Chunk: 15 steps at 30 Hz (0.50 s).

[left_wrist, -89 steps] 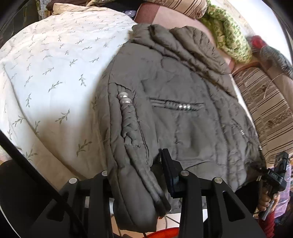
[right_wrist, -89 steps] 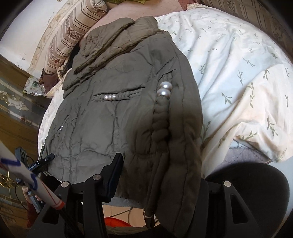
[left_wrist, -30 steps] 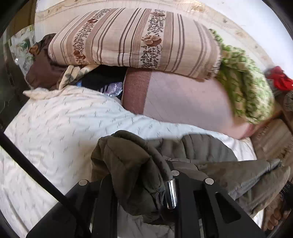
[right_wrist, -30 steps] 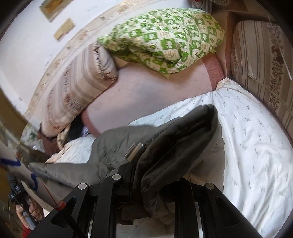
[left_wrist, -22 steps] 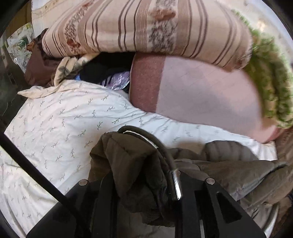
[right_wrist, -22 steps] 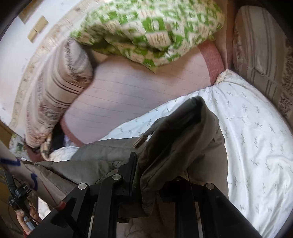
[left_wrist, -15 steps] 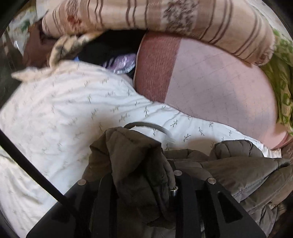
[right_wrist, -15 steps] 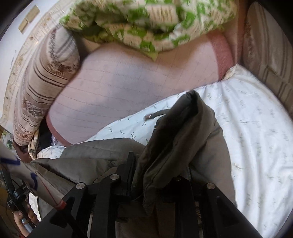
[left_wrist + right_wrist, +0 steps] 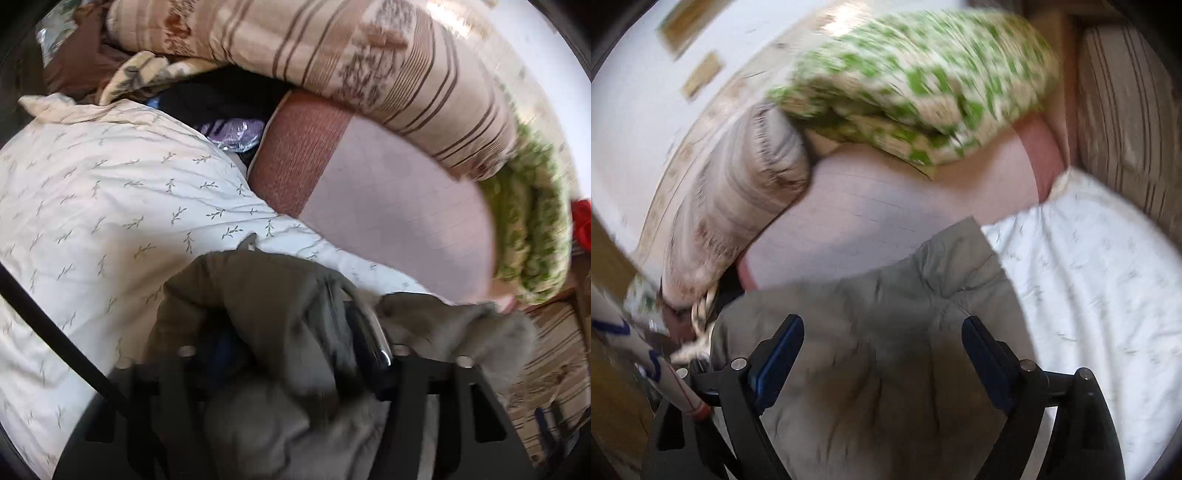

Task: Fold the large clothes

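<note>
An olive-grey quilted jacket [image 9: 258, 306] lies on the white leaf-print bed sheet [image 9: 92, 206]. In the left wrist view a bunched fold of the jacket fills my left gripper [image 9: 291, 350], whose jaws stand a little apart with fabric between them; the view is blurred. In the right wrist view my right gripper [image 9: 882, 343] is wide open and empty, just above the flat folded jacket [image 9: 886, 332], its blue pads [image 9: 779, 347] clear of the cloth.
A pink bolster [image 9: 871, 218] lies just beyond the jacket. A striped pillow [image 9: 332, 55] and a green checked quilt [image 9: 916, 77] are stacked on it. Dark clothes and a purple packet [image 9: 232, 129] sit at the sheet's far corner. Striped cushions [image 9: 1126, 122] line the right side.
My right gripper has opened and let go of the jacket edge, which now lies flat under it. My left gripper's jaws have spread slightly; the jacket fold has been carried towards the bolster.
</note>
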{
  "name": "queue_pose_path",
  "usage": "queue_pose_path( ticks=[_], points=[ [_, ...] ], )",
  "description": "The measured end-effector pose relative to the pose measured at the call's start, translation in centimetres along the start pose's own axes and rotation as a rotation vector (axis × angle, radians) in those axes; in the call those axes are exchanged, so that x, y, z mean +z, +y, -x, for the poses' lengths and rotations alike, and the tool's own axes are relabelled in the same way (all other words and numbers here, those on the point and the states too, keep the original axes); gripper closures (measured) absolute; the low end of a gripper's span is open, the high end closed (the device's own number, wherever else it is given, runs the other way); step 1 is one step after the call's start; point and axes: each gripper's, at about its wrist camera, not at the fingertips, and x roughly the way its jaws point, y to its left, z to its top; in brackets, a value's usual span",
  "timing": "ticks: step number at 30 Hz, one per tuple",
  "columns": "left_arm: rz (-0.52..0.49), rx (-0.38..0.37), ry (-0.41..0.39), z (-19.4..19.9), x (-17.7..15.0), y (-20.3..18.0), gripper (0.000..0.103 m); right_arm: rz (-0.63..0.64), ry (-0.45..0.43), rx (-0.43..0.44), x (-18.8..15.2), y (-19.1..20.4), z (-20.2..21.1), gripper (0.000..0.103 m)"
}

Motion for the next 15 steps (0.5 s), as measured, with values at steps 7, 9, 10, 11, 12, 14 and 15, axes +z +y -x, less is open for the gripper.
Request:
queue_pose_path(
  ticks=[7, 9, 10, 11, 12, 14, 15],
  points=[
    [-0.042, -0.099, -0.014, 6.9, -3.4, -0.5, 0.03, 0.153, 0.04, -0.112, -4.6, 1.6, 5.2, 0.012],
    [-0.09, -0.077, -0.03, 8.9, -4.7, -0.8, 0.03, 0.134, 0.079, -0.094, -6.1, 1.5, 5.9, 0.012],
    [-0.134, -0.053, -0.041, 10.1, -5.7, -1.1, 0.03, 0.132, 0.096, -0.098, -7.0, 1.8, 6.1, 0.012],
    [-0.183, -0.023, -0.057, 11.4, -6.9, -1.3, 0.03, 0.139, 0.11, -0.102, -7.7, 2.3, 6.3, 0.012],
    [-0.227, 0.004, -0.073, 12.5, -8.0, -1.3, 0.03, 0.146, 0.119, -0.102, -8.2, 2.7, 6.4, 0.012],
    [-0.294, 0.044, -0.103, 14.2, -10.2, -0.9, 0.028, 0.165, 0.145, -0.102, -9.5, 4.0, 6.8, 0.012],
    [-0.324, 0.061, -0.121, 15.1, -11.6, -0.5, 0.026, 0.172, 0.154, -0.103, -9.9, 4.6, 6.8, 0.012]
  ],
)
